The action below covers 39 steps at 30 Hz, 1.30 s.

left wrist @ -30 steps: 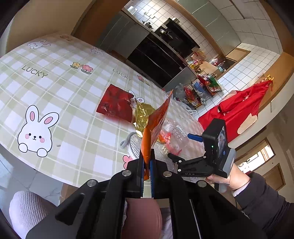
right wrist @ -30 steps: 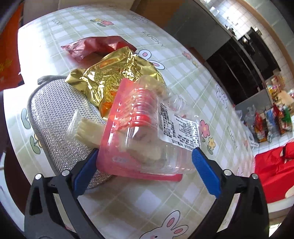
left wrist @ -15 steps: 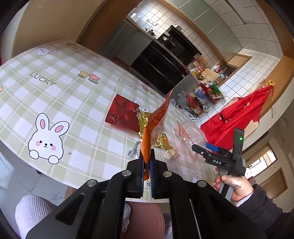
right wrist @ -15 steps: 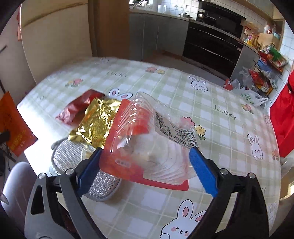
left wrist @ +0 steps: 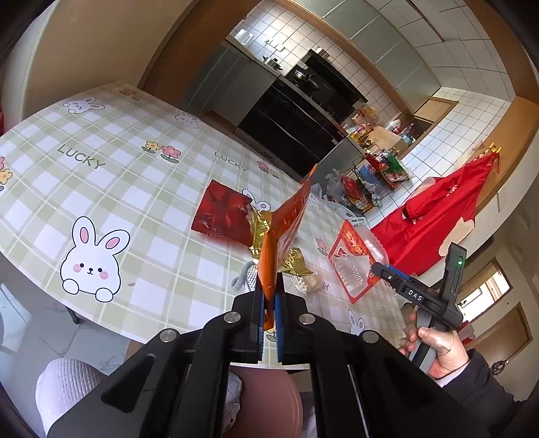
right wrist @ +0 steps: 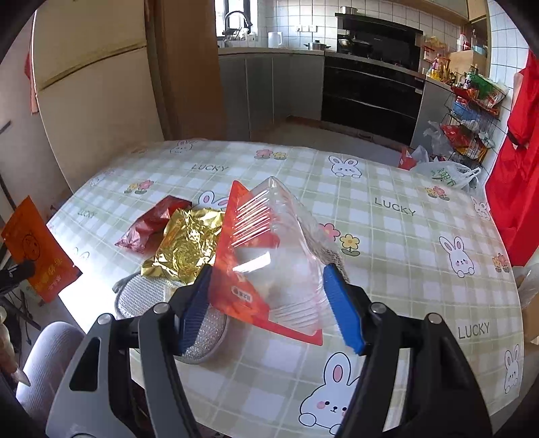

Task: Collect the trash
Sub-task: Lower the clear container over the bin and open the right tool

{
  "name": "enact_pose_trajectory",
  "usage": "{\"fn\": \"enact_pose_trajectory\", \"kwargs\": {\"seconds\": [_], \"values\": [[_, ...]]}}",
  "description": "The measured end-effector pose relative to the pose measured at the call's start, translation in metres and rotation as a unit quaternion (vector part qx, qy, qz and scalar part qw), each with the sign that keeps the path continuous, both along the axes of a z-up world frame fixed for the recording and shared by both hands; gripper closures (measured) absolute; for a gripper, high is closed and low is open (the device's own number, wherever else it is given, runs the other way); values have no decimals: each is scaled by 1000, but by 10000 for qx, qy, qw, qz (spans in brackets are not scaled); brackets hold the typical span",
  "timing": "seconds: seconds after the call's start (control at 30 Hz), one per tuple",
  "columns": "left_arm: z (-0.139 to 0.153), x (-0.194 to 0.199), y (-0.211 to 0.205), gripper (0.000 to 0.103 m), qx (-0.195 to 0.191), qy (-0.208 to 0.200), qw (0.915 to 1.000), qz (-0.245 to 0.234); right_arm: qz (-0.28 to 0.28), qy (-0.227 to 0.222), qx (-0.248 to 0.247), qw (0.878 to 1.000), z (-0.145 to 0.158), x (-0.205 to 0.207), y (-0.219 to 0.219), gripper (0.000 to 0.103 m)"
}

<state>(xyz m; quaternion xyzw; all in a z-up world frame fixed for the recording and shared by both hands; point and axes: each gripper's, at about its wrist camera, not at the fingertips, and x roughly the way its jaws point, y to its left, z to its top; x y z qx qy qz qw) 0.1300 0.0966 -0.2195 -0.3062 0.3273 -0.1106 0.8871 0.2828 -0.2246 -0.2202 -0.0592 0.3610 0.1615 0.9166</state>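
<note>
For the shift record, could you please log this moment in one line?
left tongs: shut on orange wrapper | right tongs: closing on clear plastic tray

Both wrist views look down past their gripper fingers, sharing the checked table (left wrist: 141, 188) and kitchen beyond.

The far side of the table (right wrist: 397, 242) is bare; the red wrapper (right wrist: 151, 224), gold foil (right wrist: 188, 244) and silver mat (right wrist: 202, 333) crowd the near left.

White-tiled kitchen (right wrist: 303, 13) — grey cabinets (right wrist: 269, 91), black oven (right wrist: 370, 97), cream fridge (right wrist: 91, 94) — daylit round table (right wrist: 404, 242).
</note>
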Motion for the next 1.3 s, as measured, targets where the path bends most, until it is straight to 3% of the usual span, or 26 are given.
{"fn": "enact_pose_trajectory", "kwargs": {"seconds": [0.2,0.4,0.53,0.87,1.23,1.3], "values": [[16,-12,3,98,89,-121,9999,42,83,-276,475,9985,40,-30,-4,36],[44,-32,15,98,157,-430,9987,215,392,-503,983,9931,80,-96,1,36],[61,-51,24,98,173,-619,9973,345,486,-434,1250,9900,92,-139,2,36],[85,-98,43,98,205,-884,9945,520,437,157,1886,9810,73,-211,2,36],[86,-108,45,98,189,-910,9944,499,562,735,2127,9727,48,-207,9,34],[85,-105,43,98,202,-884,9948,458,557,755,2084,9735,45,-204,11,26]]}}
